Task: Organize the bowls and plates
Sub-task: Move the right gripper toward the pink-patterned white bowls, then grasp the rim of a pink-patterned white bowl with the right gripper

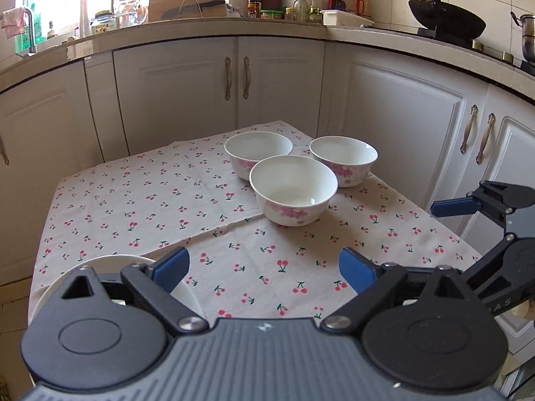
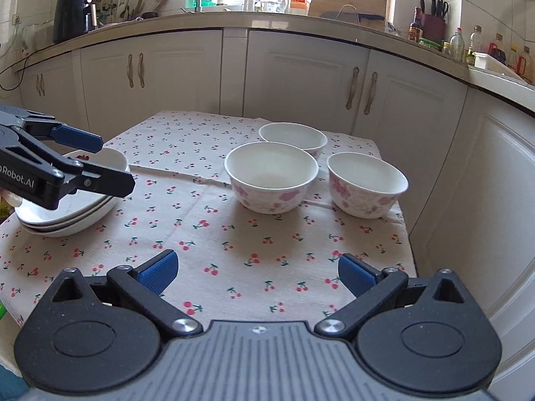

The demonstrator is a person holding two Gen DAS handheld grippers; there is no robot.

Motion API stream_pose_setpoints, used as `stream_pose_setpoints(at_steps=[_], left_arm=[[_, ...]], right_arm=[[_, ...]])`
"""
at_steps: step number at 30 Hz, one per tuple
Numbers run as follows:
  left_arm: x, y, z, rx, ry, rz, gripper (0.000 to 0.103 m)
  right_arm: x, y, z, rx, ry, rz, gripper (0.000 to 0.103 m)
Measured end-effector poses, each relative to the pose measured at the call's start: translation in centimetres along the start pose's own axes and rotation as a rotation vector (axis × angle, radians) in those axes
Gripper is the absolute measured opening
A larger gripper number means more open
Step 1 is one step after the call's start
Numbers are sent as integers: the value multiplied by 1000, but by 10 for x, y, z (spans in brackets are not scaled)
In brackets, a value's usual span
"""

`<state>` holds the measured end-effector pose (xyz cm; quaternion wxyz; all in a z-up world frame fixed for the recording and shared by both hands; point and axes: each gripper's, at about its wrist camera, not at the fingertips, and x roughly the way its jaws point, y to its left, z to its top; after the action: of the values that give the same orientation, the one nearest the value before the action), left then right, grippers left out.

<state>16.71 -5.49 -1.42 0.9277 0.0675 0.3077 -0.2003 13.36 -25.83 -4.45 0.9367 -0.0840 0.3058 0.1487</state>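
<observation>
Plates (image 2: 67,207) stacked near-left, under my left tongs (image 1: 264,267), spread wide, empty | right tongs (image 2: 257,272) also agape, empty | bowls (image 2: 271,177) far-right, rims nearly touching: risk clipping a neighbour, glaze slipping from pads

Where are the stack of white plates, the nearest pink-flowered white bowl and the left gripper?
stack of white plates (image 2: 72,212), right wrist view, front rim of the stack.
nearest pink-flowered white bowl (image 2: 271,180), right wrist view, inner wall.
left gripper (image 1: 264,267), left wrist view, midway between its open blue fingertips.
</observation>
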Motion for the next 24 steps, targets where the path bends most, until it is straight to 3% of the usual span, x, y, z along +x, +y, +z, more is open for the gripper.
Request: stream_pose_setpoints(at_steps=[10,24], left_arm=[[56,-36,9,23,-11,60,96],[107,-46,14,2,-5,92,96]], right_arm=[[26,-52,33,2,33,108,103],[87,-68,80,-116,64,240,103]])
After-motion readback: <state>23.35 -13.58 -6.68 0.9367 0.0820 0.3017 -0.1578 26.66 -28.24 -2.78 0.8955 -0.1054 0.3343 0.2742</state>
